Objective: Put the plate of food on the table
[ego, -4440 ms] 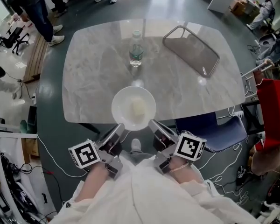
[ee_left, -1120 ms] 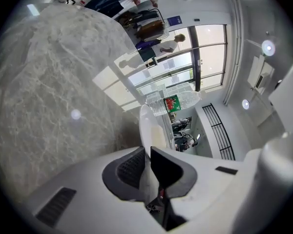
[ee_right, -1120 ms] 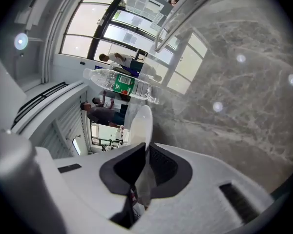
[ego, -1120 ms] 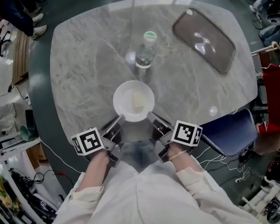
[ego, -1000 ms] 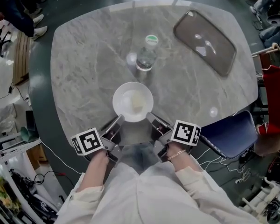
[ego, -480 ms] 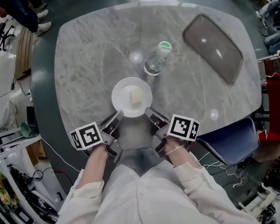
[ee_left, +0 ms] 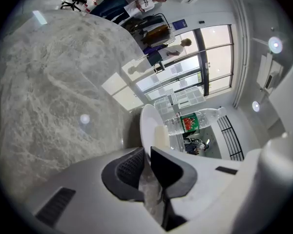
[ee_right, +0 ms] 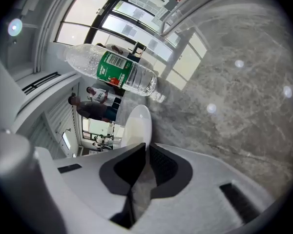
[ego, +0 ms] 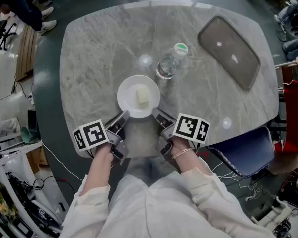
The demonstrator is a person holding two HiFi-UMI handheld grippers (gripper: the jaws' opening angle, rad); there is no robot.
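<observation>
Plate [ego: 138, 96] is pinched at its near rim from both sides: left gripper [ego: 123, 117] and right gripper [ego: 156, 116]. I read the two-point hold as a way to keep it level so the food [ego: 142, 96] stays put.

The plate is over the table [ego: 99, 48], just short of the bottle [ego: 168, 66] on my side. The tray [ego: 230, 51] is well right of the bottle.

The head view gives the layout. Only the gripper views show each jaw pair clamped on the rim. I can't quite tell whether the base touches the marble yet.
</observation>
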